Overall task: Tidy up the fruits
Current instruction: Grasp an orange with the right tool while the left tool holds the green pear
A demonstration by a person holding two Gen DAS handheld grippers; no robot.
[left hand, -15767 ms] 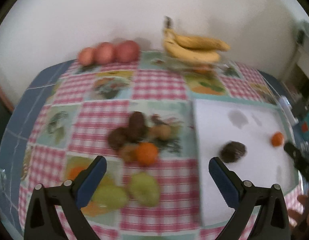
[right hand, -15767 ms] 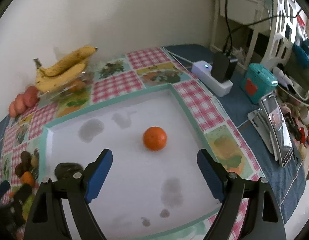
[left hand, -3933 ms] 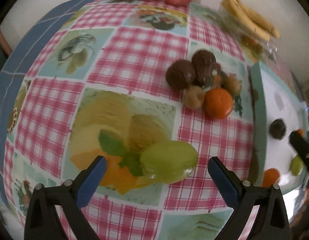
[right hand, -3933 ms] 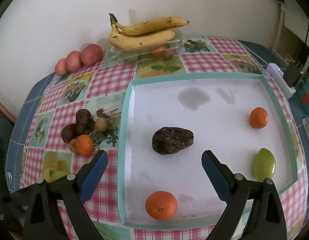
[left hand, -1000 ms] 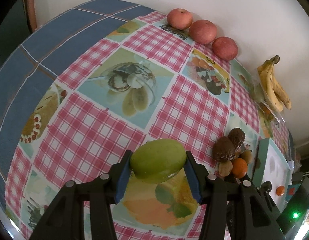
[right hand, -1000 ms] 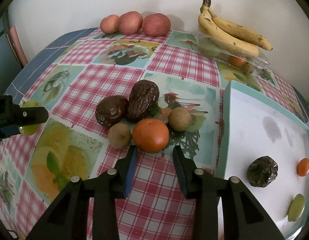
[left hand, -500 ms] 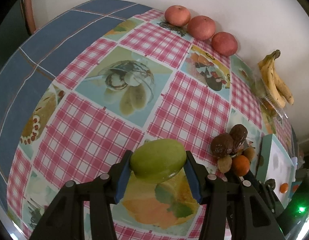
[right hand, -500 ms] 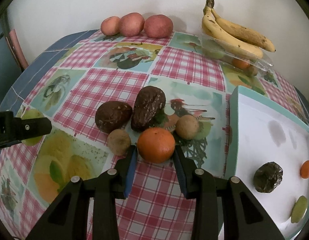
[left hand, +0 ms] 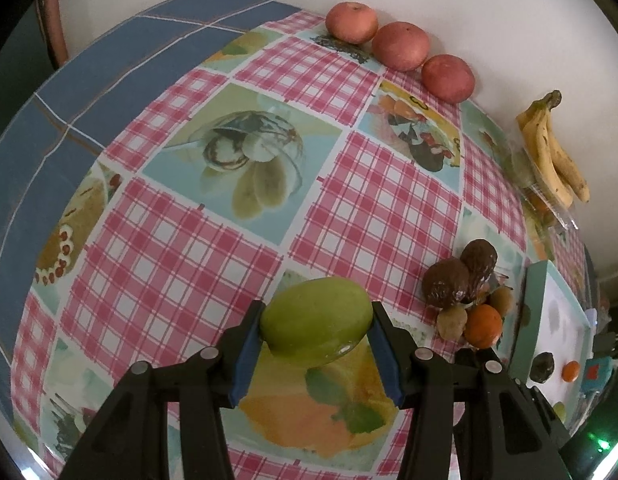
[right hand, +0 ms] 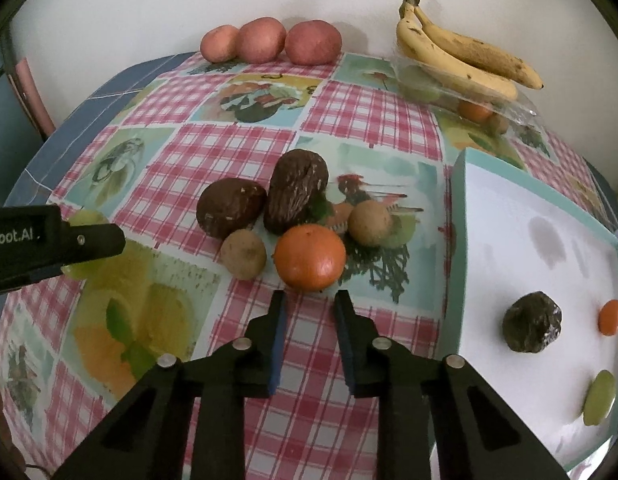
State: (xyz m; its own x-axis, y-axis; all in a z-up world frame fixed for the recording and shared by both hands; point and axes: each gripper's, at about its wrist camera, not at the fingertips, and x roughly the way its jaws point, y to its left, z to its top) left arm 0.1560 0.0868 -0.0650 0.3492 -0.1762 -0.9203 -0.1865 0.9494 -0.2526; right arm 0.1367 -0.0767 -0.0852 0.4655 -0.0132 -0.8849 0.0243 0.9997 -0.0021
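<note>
My left gripper (left hand: 316, 312) is shut on a green mango (left hand: 315, 326) and holds it above the checked tablecloth. The same mango (right hand: 83, 218) shows at the left of the right wrist view. An orange (right hand: 310, 258) lies at the front of a small fruit pile with two dark avocados (right hand: 231, 207) and two small brown fruits (right hand: 243, 254). My right gripper (right hand: 310, 298) sits just short of the orange. Its jaws are closing to a narrow gap with nothing between them. The white tray (right hand: 455, 200) at the right holds a dark avocado (right hand: 531, 326), a small orange (right hand: 610, 317) and a green fruit (right hand: 599, 398).
Three red apples (right hand: 265, 40) line the wall at the back. Bananas (right hand: 461, 56) rest on a clear plastic box (right hand: 481, 108) of fruit at the back right. The blue table edge (left hand: 109, 72) curves along the left.
The right gripper's jaws have narrowed and it sits slightly closer to the orange. The left gripper keeps its hold on the mango in the same place.
</note>
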